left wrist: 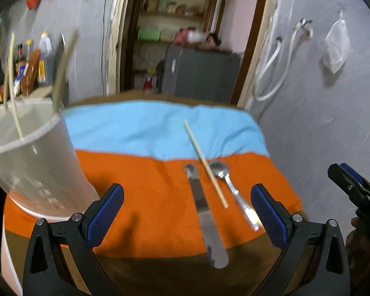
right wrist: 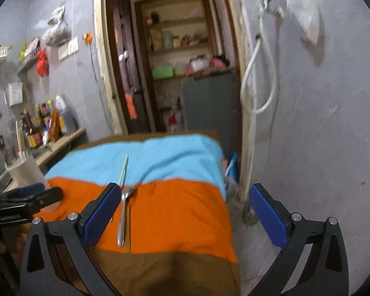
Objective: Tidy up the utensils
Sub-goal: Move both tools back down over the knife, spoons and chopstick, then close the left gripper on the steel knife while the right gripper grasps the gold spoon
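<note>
Three utensils lie on the orange and blue cloth [left wrist: 140,180]: a flat metal utensil [left wrist: 204,212], a wooden chopstick [left wrist: 206,164] and a steel spoon [left wrist: 231,190]. My left gripper [left wrist: 188,217] hovers open just in front of them, the flat utensil running between its fingers without touching. A white holder cup [left wrist: 32,162] with chopsticks in it stands at the left. In the right wrist view the spoon [right wrist: 124,212] and chopstick [right wrist: 123,170] lie beside the left finger of my open right gripper [right wrist: 185,213], which holds nothing. The cup [right wrist: 24,170] is far left.
The cloth covers a brown table [right wrist: 165,271] whose right edge drops off beside a grey wall [right wrist: 320,148] with a white hose [right wrist: 251,79]. Bottles [right wrist: 42,120] crowd a counter at the left. A doorway with shelves [right wrist: 180,49] opens behind the table.
</note>
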`<move>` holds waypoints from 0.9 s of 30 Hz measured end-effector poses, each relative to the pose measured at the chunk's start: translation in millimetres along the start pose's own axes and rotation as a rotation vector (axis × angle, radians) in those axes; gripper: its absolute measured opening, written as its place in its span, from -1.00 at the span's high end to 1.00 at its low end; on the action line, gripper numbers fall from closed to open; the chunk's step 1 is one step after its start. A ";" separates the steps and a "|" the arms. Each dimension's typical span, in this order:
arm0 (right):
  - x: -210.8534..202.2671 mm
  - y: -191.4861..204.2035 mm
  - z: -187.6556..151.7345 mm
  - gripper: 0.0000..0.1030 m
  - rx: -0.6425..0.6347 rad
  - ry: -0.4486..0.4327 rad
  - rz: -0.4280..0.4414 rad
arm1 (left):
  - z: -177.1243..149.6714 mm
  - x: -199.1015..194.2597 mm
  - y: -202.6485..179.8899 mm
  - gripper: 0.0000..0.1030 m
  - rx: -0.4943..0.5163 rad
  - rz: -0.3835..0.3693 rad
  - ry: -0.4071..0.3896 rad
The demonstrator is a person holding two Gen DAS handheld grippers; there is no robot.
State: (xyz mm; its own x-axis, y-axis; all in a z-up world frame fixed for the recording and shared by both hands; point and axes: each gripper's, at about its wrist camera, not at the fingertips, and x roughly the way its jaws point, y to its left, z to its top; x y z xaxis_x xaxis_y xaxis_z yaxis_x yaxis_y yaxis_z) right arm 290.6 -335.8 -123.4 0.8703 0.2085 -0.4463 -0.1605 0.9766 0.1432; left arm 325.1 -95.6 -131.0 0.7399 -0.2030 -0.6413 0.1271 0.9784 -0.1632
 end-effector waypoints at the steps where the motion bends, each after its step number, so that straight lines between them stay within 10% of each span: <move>1: 4.4 -0.6 -2.8 -1.00 0.001 0.018 0.013 | -1.6 4.1 1.8 -0.94 -0.001 0.003 0.019; 6: 26.4 -0.4 -11.9 -0.92 -0.006 0.119 0.072 | -6.8 22.2 7.0 -0.83 0.000 0.003 0.086; 14: 56.6 13.2 -24.8 -0.36 -0.058 0.290 0.144 | -7.9 44.5 7.2 -0.07 0.015 -0.047 0.189; 27: 81.5 41.4 -36.8 -0.03 -0.189 0.426 0.182 | -5.4 63.4 0.2 0.07 0.056 -0.060 0.230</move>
State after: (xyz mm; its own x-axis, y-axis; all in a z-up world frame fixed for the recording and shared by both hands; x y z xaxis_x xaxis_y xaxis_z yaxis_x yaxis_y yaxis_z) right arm 337.8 -276.4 -186.4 0.5594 0.3411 -0.7555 -0.4080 0.9067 0.1072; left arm 368.4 -108.4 -175.7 0.5608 -0.2579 -0.7867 0.2073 0.9637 -0.1682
